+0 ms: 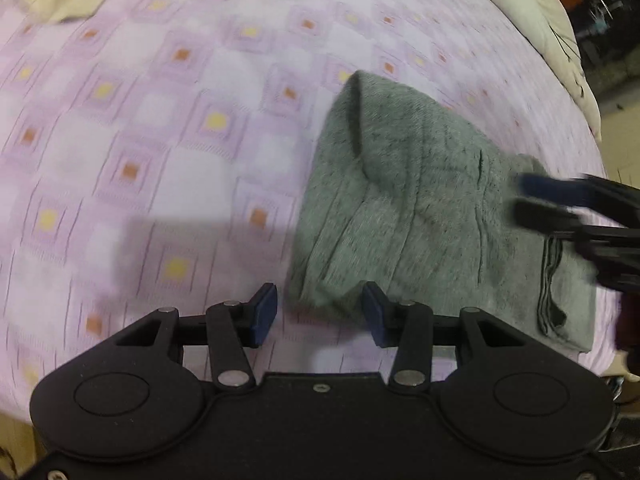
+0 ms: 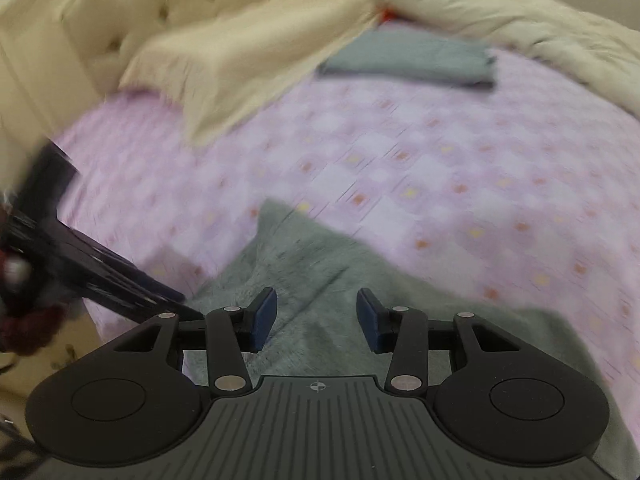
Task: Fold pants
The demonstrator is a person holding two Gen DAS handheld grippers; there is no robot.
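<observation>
Grey pants [image 1: 420,200] lie folded in a thick bundle on the pink patterned bed sheet [image 1: 160,120], with a dark drawstring showing near their right end. My left gripper [image 1: 320,316] hovers open at the bundle's near left corner, and its pads do not press the cloth. My right gripper [image 1: 522,198] reaches in blurred from the right, over the pants' right part. In the right wrist view the right gripper [image 2: 316,316] stands open just above the grey pants [image 2: 320,272], nothing pinched. The left gripper [image 2: 176,300] shows as a dark blur at the left.
A second folded grey garment [image 2: 412,60] lies far up the bed. A cream blanket [image 2: 248,68] and a fluffy cream cover [image 2: 520,28] lie along the back, before a tufted headboard [image 2: 120,12]. A dark red sleeve [image 2: 28,324] shows at the left.
</observation>
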